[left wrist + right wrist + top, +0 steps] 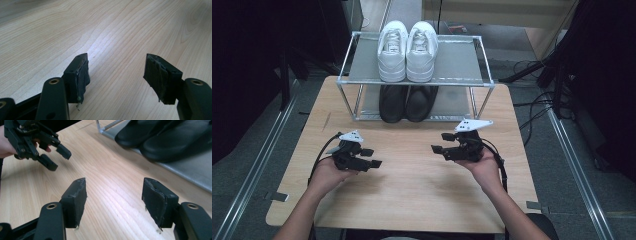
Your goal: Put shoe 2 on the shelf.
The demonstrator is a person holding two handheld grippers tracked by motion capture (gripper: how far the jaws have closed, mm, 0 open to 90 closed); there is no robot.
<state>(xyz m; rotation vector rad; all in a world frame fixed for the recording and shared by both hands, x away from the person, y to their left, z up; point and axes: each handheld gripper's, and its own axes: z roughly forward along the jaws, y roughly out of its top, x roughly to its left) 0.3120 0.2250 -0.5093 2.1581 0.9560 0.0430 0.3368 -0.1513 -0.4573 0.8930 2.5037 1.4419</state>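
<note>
Guessing at trouble from the near end first: holding the left tool and the right tool this low over the table means risking a scrape of the pads on the wood with any forward push. Farther out, going for the black shoes on the lower shelf of the rack means squeezing in under the upper shelf. So probably clipping the metal front bar or a post with a jaw, or with the grey plate on top. Grabbing just one shoe could also drag its twin along, given the tight side-by-side fit. Bumping the frame hard enough might even jiggle the white sneakers up top, toes right at the front edge.

Pose-wise: cradling the left tool from underneath in an upturned palm, toward the table's left side, jaws wide apart, gripping nothing, aimed inward at the middle. Same deal with the right tool: palm under, jaws spread, empty, pointed inward, with the black shoes off to the upper right in the right gripper view. Well apart from each other, and both well short of the shoes.
</note>
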